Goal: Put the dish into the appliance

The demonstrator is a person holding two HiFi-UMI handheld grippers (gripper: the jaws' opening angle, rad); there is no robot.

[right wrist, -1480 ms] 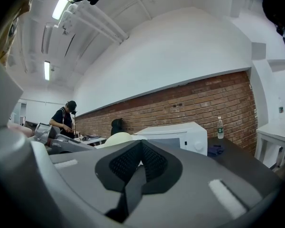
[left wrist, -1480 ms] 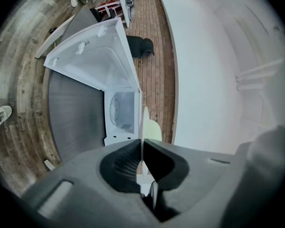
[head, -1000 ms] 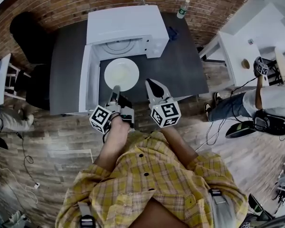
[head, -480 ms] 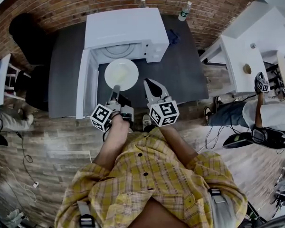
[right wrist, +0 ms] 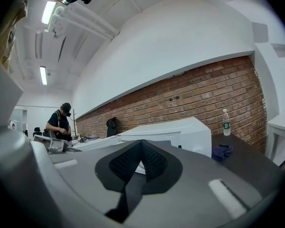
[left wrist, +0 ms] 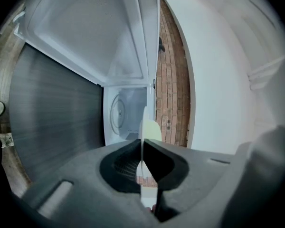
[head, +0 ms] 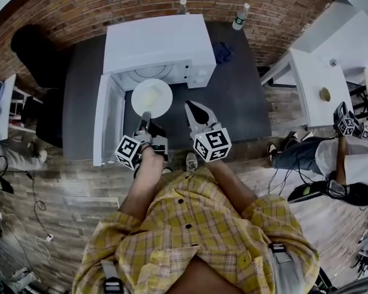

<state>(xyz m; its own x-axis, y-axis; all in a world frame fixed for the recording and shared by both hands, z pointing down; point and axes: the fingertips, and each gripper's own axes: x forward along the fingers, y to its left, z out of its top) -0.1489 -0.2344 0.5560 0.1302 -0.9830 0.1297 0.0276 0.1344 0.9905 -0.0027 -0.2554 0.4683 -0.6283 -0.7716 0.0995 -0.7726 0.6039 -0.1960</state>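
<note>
Dark table, white microwave toward its back edge, door swung wide. The plate hovers at the cavity mouth, left gripper clamped on its near rim. It's probably stiff, glossy and breakable, so a firm rim pinch suits. Right gripper is pressed together, empty.

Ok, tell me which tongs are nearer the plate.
Left. The left tongs are clamped on the plate's near rim, at the open microwave's mouth. The right tongs are shut on nothing, off to the plate's right, not touching it.
</note>
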